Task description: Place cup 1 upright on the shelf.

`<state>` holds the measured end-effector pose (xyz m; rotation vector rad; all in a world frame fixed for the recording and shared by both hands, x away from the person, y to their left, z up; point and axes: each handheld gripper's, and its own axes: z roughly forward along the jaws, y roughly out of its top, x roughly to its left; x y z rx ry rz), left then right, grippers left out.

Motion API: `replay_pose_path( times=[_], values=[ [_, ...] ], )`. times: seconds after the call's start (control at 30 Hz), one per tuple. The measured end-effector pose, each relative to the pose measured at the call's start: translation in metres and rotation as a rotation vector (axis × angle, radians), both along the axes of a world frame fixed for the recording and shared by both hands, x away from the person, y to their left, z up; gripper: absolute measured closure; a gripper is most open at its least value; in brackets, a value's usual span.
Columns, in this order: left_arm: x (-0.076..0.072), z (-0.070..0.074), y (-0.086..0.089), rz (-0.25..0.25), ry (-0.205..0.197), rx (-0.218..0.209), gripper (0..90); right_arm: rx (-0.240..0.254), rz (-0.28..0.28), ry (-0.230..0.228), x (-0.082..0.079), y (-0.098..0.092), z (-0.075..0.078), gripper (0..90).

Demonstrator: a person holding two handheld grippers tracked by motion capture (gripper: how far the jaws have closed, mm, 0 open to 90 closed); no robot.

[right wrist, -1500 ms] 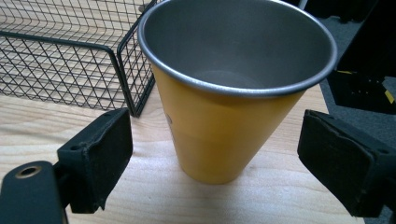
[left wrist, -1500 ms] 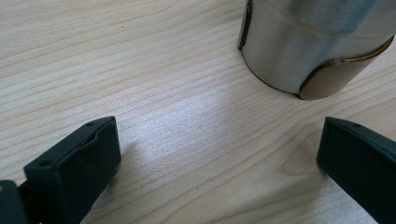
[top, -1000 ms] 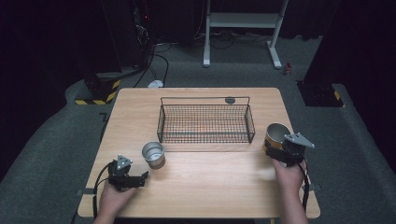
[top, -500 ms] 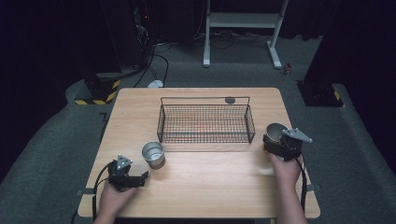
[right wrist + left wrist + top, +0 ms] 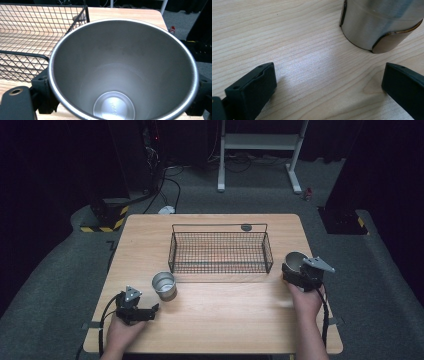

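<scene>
A lab: dark room, cables (image 5: 165,180), hazard-taped floor (image 5: 107,222)

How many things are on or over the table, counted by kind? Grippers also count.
Steel cups: 2, one standing, one held
Wire basket: 1
Grippers: 2, left, right
Total: 5
</scene>
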<state>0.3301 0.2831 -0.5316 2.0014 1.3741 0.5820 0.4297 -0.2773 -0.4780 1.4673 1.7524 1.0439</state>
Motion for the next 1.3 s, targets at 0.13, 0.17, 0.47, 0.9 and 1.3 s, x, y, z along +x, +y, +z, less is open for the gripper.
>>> replay_pose_path(
  times=[0.13,0.17,0.47,0.9,1.3],
  values=[
    [0.0,0.0,0.0,0.0,0.0,0.0,0.1,0.004,0.006,-0.009,-0.001,-0.001,0.0,11.1],
    [0.0,0.0,0.0,0.0,0.0,0.0,0.1,0.004,0.006,-0.009,-0.001,-0.001,0.0,11.1],
    [0.0,0.0,0.0,0.0,0.0,0.001,0.1,0.019,0.017,-0.04,-0.003,-0.003,-0.004,12.9],
    [0.0,0.0,0.0,0.0,0.0,0.002,0.2,0.012,0.022,-0.045,-0.005,-0.003,-0.004,13.3],
    [0.0,0.0,0.0,0.0,0.003,0.002,0.2,-0.001,0.025,-0.08,-0.013,0.0,0.005,13.4]
  ],
)
